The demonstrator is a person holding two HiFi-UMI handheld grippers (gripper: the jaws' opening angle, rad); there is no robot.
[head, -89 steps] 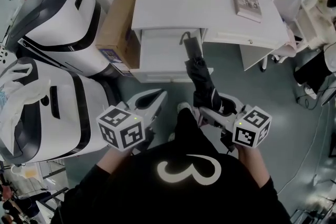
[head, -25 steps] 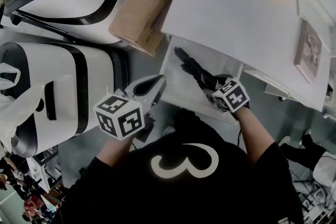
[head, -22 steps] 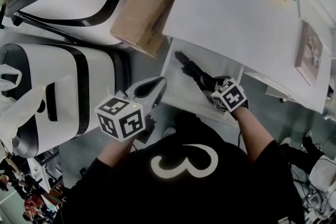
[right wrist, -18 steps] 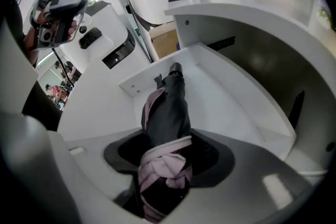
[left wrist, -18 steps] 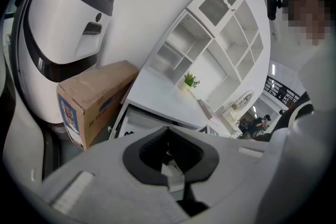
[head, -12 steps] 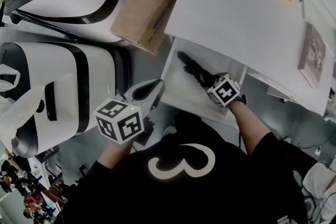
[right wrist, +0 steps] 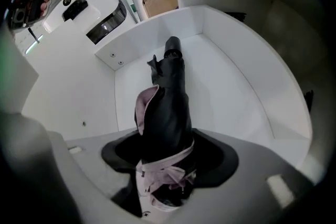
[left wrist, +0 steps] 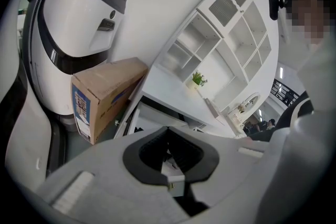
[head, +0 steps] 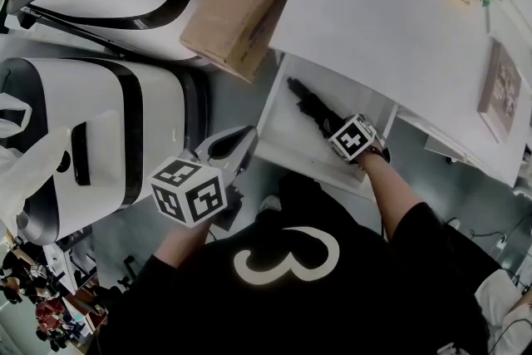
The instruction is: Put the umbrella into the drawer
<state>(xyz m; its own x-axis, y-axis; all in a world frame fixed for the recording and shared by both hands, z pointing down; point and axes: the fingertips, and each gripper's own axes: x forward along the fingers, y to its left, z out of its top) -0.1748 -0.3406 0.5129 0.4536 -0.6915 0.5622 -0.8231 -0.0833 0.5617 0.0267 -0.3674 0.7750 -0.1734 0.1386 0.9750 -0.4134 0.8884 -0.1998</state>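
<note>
Here the umbrella (right wrist: 168,113) lies in the open drawer (right wrist: 236,97), bare floor at its right. The right gripper (right wrist: 167,176) clasps it, its jaws just easing apart. The left gripper (left wrist: 169,162) has its jaws together near a cardboard box (left wrist: 102,94).

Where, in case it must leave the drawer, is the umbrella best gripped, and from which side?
Take the umbrella around its thick strapped canopy, coming from above. It sits inside the drawer, whose walls likely block a sideways approach, and the far handle end is slimmer and nearer the corner.
</note>
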